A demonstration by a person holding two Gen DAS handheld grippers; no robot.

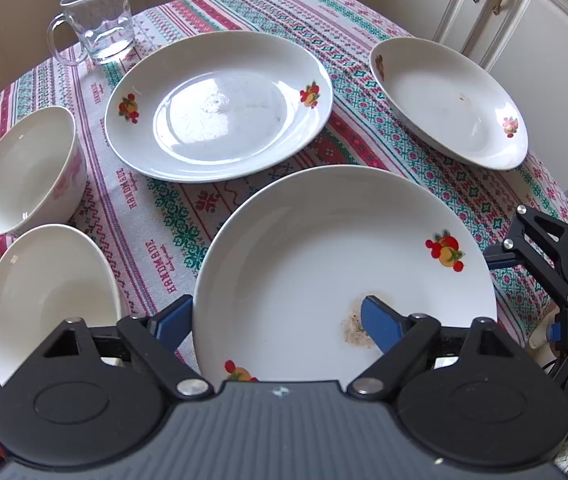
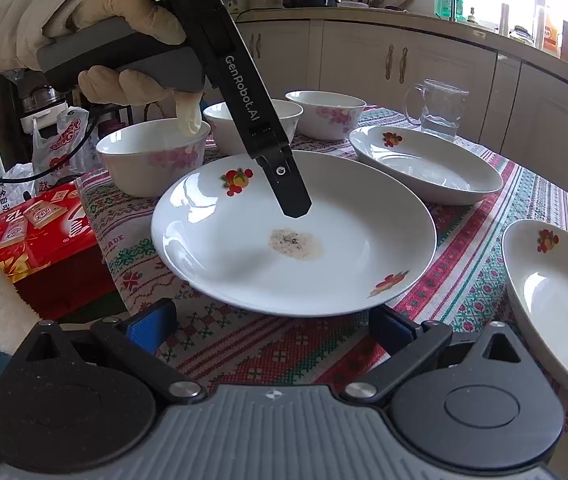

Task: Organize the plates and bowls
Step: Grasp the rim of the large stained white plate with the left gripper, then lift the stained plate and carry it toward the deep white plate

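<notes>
In the left wrist view, the left gripper [image 1: 275, 308] pointed steeply down at the stained plate [image 1: 324, 248], the task's thing, which lay flat on the tablecloth [image 1: 155, 208]. Its jaws stood about half open and straddled the plate's near-left rim: one blue finger sat outside the rim, the other over the plate's floor beside the brown stain. Neither pad appeared to press on the china, so nothing was held. A shallow white dish [image 1: 47, 292] lay just left of the stained plate, a flowered bowl [image 1: 23, 172] beyond that, a clean plate [image 1: 219, 108] behind the stained plate, and a glass mug [image 1: 99, 20] further behind.

In the right wrist view, the gloved hand [image 2: 123, 8] carried the left gripper above the stained plate, one finger hanging over the stain. The right gripper [image 2: 273, 320] waited at the plate's near rim, jaws wide and empty.

The likely trouble was a pinch on glazed, sloping china. If the jaws closed off-square, the rim could squirt out, or the plate could tip and knock the dish beside it. The plate also lay close to the table's edge, above a red box [image 2: 39, 232], so a shove that way could send it off.
</notes>
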